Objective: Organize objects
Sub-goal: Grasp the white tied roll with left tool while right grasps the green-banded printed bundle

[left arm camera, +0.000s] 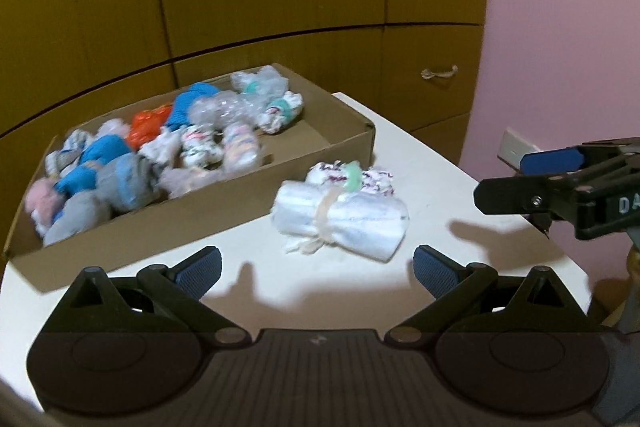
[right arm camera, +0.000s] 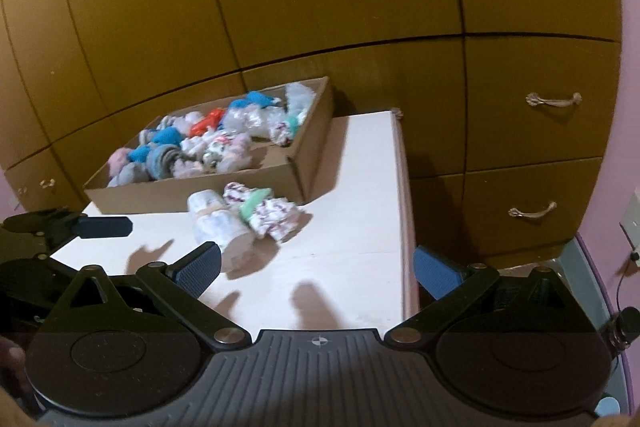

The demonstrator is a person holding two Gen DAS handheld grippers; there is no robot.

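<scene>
- Cardboard box (left arm camera: pixel 224 211): shallow, rectangular, plain brown, open-topped; sits on the far left part of the white table (left arm camera: pixel 432 187).
- Box contents: soft rolled cloth bundles (left arm camera: pixel 120 163) in blue, grey, pink, orange and printed white, some in crinkled clear plastic; packed toward the left end, bare cardboard floor at the right end.
- White roll (left arm camera: pixel 340 219): cylindrical, pale striped fabric, tied round the middle with a cream band; lies on the table just outside the box's near wall.
- Printed roll (left arm camera: pixel 360 179): white with dark markings, green band; touching the white roll.
- Left gripper (left arm camera: pixel 318 267): blue textured pads spread wide, empty, low over the near table edge.
- Right gripper (right arm camera: pixel 318 267): fingers spread apart, empty, near the table's right edge.
- Backdrop: smooth brown wooden cabinet (right arm camera: pixel 320 7), curved metal handles (right arm camera: pixel 554 101).
</scene>
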